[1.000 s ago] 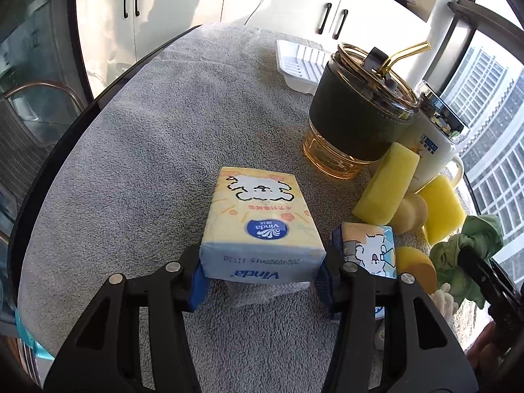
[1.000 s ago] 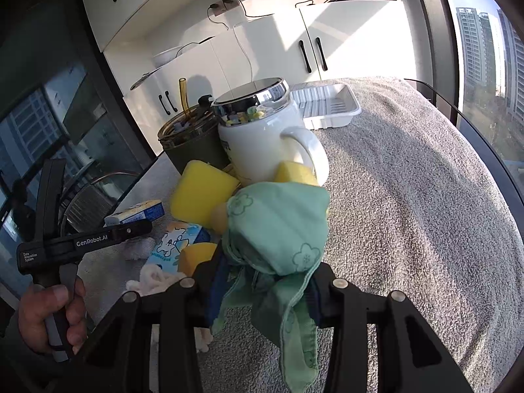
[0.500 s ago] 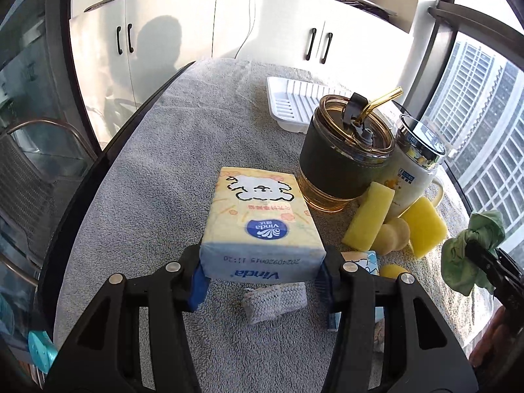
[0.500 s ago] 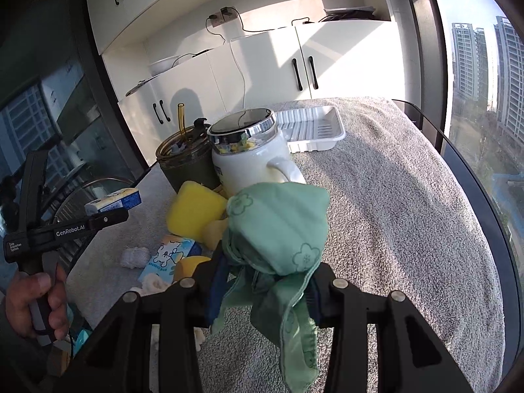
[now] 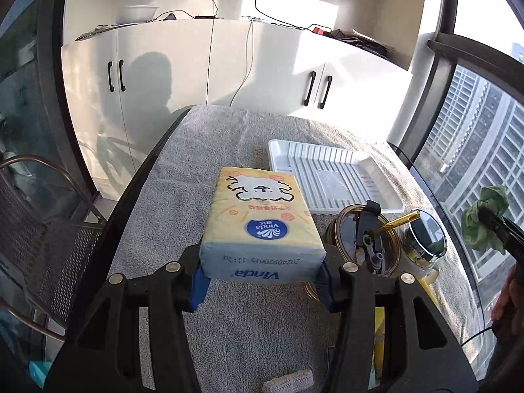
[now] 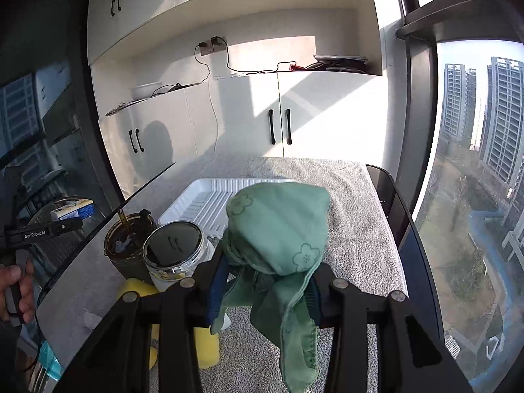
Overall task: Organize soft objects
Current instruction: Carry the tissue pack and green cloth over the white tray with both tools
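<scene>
My left gripper (image 5: 262,283) is shut on a yellow Vinda tissue pack (image 5: 260,226) with a white dog print, held high above the grey towel-covered table (image 5: 209,150). My right gripper (image 6: 267,290) is shut on a crumpled green cloth (image 6: 281,226) with flower prints, its ends hanging down. The cloth (image 5: 484,221) and right gripper also show at the right edge of the left wrist view. A white ribbed tray (image 5: 330,177) lies at the far end of the table; it shows as the tray (image 6: 199,204) behind the cloth. Yellow sponges (image 6: 201,347) lie below.
A dark tumbler with a gold straw (image 5: 360,239) and a white lidded mug (image 5: 424,242) stand in front of the tray. A small white knit piece (image 5: 288,381) lies on the towel. White cabinets (image 5: 209,65) stand behind the table, windows to the right, a metal chair (image 5: 49,235) at left.
Both grippers have risen and moved toward the far end, carrying the tissue pack and the green cloth. The tumbler, mug and sponges now sit lower and nearer; the tray is closer.
</scene>
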The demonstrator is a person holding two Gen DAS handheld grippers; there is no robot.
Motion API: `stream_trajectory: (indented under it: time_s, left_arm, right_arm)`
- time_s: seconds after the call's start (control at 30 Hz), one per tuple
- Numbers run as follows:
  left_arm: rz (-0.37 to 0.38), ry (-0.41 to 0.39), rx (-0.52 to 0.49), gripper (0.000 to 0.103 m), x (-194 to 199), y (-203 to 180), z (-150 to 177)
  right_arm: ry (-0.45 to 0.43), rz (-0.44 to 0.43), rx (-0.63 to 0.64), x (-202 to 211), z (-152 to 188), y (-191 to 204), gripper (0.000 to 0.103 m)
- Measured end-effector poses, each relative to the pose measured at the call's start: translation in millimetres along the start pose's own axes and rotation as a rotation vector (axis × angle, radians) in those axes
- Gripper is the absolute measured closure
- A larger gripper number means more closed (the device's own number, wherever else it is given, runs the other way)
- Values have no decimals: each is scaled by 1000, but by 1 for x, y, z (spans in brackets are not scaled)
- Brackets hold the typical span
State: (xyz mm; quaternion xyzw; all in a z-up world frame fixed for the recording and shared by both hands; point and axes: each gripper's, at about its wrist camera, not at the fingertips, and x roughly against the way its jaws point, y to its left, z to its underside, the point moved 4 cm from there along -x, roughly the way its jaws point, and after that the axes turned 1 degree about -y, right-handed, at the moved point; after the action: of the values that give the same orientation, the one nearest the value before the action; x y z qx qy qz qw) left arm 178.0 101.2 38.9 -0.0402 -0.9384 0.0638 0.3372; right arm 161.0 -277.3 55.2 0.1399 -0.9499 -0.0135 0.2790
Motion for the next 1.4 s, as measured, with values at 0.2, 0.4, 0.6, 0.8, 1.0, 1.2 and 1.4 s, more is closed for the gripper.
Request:
stream_trajectory:
  time_s: [0.2,0.4,0.6,0.8,1.0,1.2,1.4]
  left_arm:
    - [44,-12,-60,54,-46,-11,-50]
    - [105,61,-69,54,-115,-19,-84]
    - [83,112,-184,54,-166,-42,-86]
    - [130,139,-249,54,-194,-68,-78]
    - [153,140,-279,54,-207,-86,-76]
    - [149,164,-264,54,-221,-78,-74]
    - [175,226,-270,54,-236,-80,-57]
  right_arm:
    - [38,-23,-2,-66,-45,-17,59]
    - [131,-47,5,-144,-65,-18,59]
    - [262,-88,22,-212,-56,-16,59]
    - [315,-107,35,-252,-50,-12,59]
    - [340,-94,62,-278,-43,-7,59]
    - [360,-91,64,-286,-34,-7,59]
    - [367,-86,72,-286,-33,-6,57]
